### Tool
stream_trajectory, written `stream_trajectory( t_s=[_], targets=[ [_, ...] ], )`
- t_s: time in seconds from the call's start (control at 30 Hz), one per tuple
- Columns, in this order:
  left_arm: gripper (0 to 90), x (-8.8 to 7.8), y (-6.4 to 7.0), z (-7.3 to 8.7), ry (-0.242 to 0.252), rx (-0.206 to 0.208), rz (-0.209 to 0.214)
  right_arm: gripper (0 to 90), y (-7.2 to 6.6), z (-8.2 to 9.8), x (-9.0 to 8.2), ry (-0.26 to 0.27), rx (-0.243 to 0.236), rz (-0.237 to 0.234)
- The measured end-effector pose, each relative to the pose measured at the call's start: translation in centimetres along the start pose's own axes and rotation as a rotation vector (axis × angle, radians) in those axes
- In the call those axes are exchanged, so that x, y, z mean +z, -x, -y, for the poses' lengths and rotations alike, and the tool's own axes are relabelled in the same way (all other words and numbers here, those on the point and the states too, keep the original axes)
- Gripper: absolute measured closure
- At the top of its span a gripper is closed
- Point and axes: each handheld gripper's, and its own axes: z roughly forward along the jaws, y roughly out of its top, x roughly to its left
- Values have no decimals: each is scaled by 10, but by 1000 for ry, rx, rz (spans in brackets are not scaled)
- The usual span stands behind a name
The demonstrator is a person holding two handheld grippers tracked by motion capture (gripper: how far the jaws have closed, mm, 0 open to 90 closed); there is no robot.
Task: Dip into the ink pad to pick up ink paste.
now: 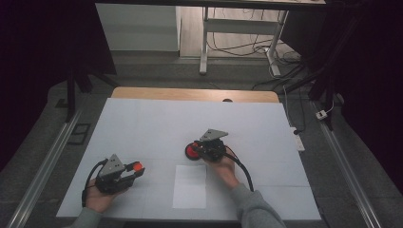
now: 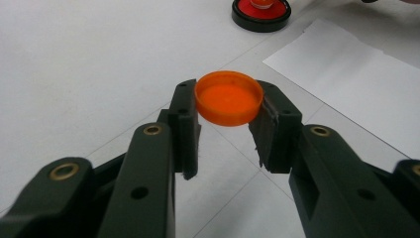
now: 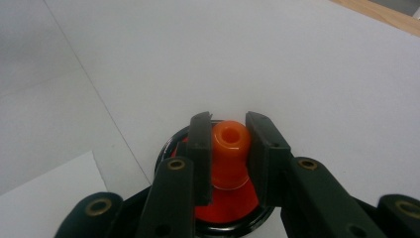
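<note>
An orange round cap [image 2: 229,97] is clamped between the jaws of my left gripper [image 2: 227,115], open side up, held above the white table near its front left; the cap [image 1: 138,166] shows orange at the tip of the left gripper [image 1: 134,171] from above. My right gripper [image 3: 229,148] is shut on the orange knob [image 3: 230,144] that stands upright in the middle of a round black dish with a red inside [image 3: 233,208]. That dish [image 1: 191,151] rests on the table at centre, with the right gripper [image 1: 199,149] over it; the black and red dish [image 2: 261,12] also lies ahead of the left jaws.
A white paper sheet [image 1: 190,186] lies flat at the front centre, between the two hands. The white tabletop [image 1: 157,123] stretches back to a wooden strip [image 1: 190,94] at the far edge. Metal rails run along both sides on the floor.
</note>
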Motion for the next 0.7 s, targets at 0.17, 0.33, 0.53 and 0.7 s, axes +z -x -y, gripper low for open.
stream_trajectory(
  t_s=[0.17,0.33,0.53,0.7],
  targets=[
    [644,-1,-1,0,3,1,2,721,4,-4,-9,63,37,2],
    [644,-1,-1,0,3,-1,2,721,8,-8,-19,96,55,-7],
    [644,-1,-1,0,4,-1,3,721,9,-9,-26,112,64,-25],
    [644,-1,-1,0,4,2,5,721,7,-11,-29,124,60,-37]
  ],
)
